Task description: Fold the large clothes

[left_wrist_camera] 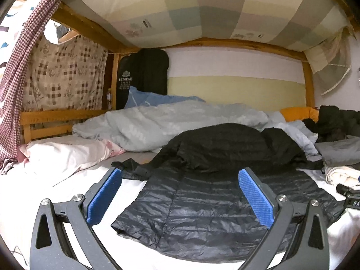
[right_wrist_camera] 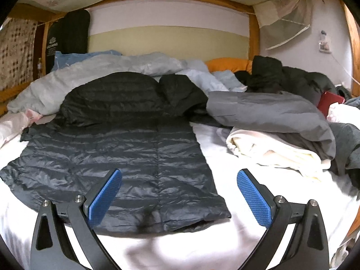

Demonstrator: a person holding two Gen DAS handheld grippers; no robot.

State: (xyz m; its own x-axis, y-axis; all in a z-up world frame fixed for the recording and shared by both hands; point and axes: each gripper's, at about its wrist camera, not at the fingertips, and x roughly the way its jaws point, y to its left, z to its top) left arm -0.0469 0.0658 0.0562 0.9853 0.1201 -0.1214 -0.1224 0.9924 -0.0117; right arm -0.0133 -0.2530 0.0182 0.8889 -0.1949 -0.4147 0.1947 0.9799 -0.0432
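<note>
Jacket (right_wrist_camera: 117, 148) spread flat on bed sheet (right_wrist_camera: 225, 180), hem nearest, hood end bunched against duvet (right_wrist_camera: 108, 67). Left gripper (left_wrist_camera: 180, 195) and right gripper (right_wrist_camera: 178, 193) both wide open, empty, above hem. Risks: slick shell slipping from pads; pinching sheet with hem; far end snagging duvet, skewing fold.

one black puffer jacket (right_wrist_camera: 117, 148), one grey duvet (left_wrist_camera: 171, 123), one blue pillow (left_wrist_camera: 155, 99), one orange bolster (right_wrist_camera: 227, 64), two open grippers: left gripper (left_wrist_camera: 180, 196), right gripper (right_wrist_camera: 180, 196).
</note>
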